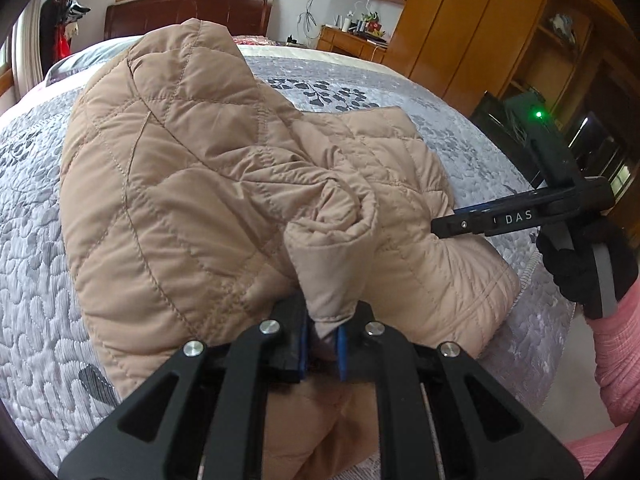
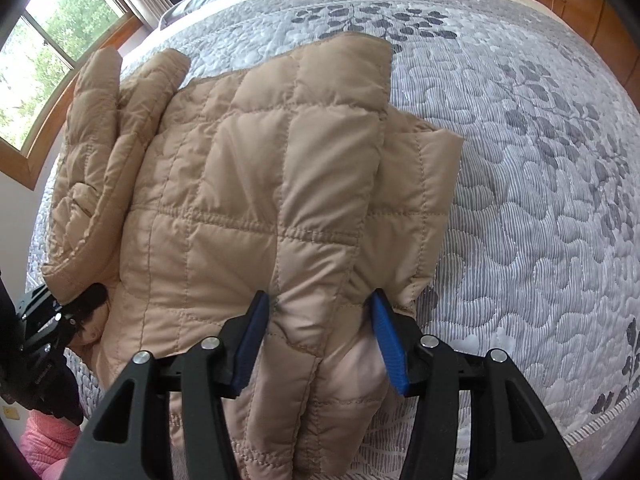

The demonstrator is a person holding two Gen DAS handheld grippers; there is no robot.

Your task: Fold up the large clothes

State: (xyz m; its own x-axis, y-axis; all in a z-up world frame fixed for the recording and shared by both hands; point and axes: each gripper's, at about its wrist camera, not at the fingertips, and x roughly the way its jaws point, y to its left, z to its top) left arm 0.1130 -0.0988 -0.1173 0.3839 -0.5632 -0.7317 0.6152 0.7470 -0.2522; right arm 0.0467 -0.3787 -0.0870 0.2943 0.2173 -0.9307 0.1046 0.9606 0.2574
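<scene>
The tan quilted jacket [image 2: 256, 184] lies on the bed [image 2: 520, 168], bunched along the near edge, its long axis running left to right across my front, with a sleeve or hood part [image 2: 100, 152] flopped out at the left end.

My left fingers [image 1: 322, 334] are nearly closed, pinching a rolled cuff-like fold [image 1: 332, 256] of the jacket [image 1: 192, 184] that stands up right ahead of them. My right fingers [image 2: 320, 336] are spread wide, the blue pads on either side of a thick ridge of the near hem; the fabric fills the gap and touches the pads, but whether they squeeze it I cannot tell.

As I judge it, the coming move turns on this: both grips sit on the near edge and the bulk lies away from me, so a fold would carry that edge toward the far side. The left end is the looser one and my left hand is nearer it.

The only writing I can read is "DAS" [image 1: 518, 217] on the side of the right gripper; small lettering on the left gripper in the right view is too blurred.
</scene>
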